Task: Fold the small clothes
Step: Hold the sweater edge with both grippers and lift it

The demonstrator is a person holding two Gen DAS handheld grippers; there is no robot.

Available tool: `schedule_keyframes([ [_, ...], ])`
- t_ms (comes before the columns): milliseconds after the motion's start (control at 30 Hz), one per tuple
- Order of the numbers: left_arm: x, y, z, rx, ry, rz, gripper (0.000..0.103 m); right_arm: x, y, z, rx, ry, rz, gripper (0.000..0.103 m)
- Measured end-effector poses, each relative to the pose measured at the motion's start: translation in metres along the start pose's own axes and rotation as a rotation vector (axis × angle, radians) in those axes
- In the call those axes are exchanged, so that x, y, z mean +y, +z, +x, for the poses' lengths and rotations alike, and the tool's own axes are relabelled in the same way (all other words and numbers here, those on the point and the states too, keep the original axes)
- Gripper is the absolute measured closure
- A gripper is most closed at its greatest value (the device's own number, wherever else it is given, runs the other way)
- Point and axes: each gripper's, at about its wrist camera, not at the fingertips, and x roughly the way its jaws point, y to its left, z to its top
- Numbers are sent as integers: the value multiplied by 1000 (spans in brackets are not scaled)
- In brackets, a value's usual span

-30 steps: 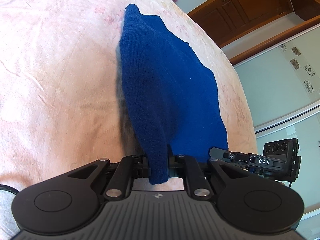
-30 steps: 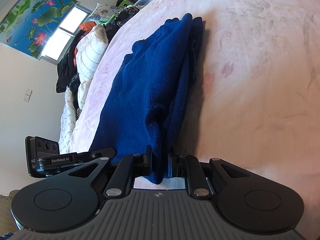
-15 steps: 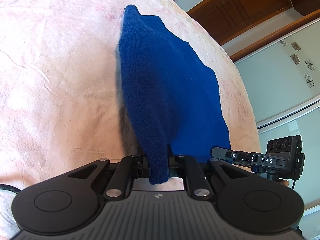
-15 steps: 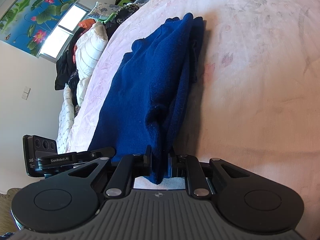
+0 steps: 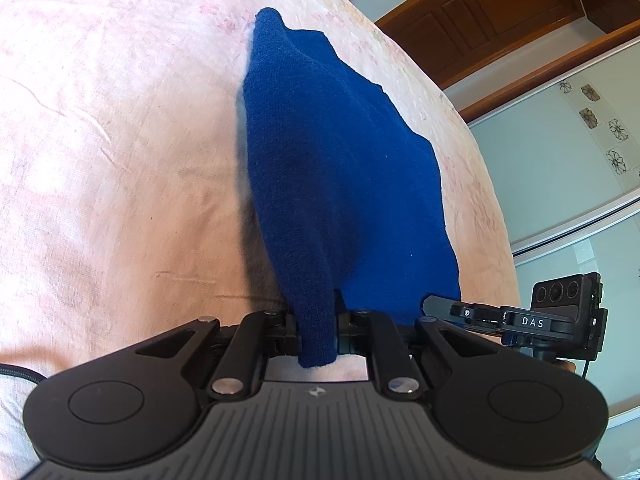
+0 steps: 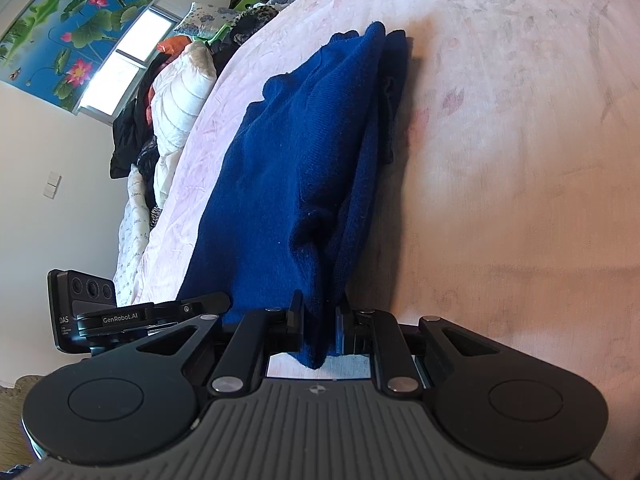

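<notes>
A dark blue knit garment point(image 5: 336, 168) is stretched over the pale pink bedsheet point(image 5: 112, 152). My left gripper point(image 5: 317, 320) is shut on its near left corner, and a tongue of cloth hangs out between the jaws. My right gripper point(image 6: 318, 320) is shut on the other near corner of the same blue garment point(image 6: 304, 160), which looks doubled over in layers along its right edge. The near edge is lifted off the bed between the two grippers; the far end rests on the sheet. The other gripper point(image 5: 560, 316) shows at the right of the left wrist view.
The pink bedsheet point(image 6: 520, 160) stretches wide on both sides. A pile of bedding and clothes point(image 6: 176, 100) lies at the head of the bed under a window. A wooden cabinet point(image 5: 500, 12) and a white wardrobe door point(image 5: 560, 168) stand past the bed's edge.
The garment's spread barely differs between frames; the other gripper has slid a little to the right in the left wrist view. Both grips stay shut.
</notes>
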Motion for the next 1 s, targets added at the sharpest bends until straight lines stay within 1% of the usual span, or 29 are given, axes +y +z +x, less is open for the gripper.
schedule_keyframes([
  [1000, 1, 0, 3, 11, -5, 6, 91, 1, -5, 0, 7, 9, -1, 85],
])
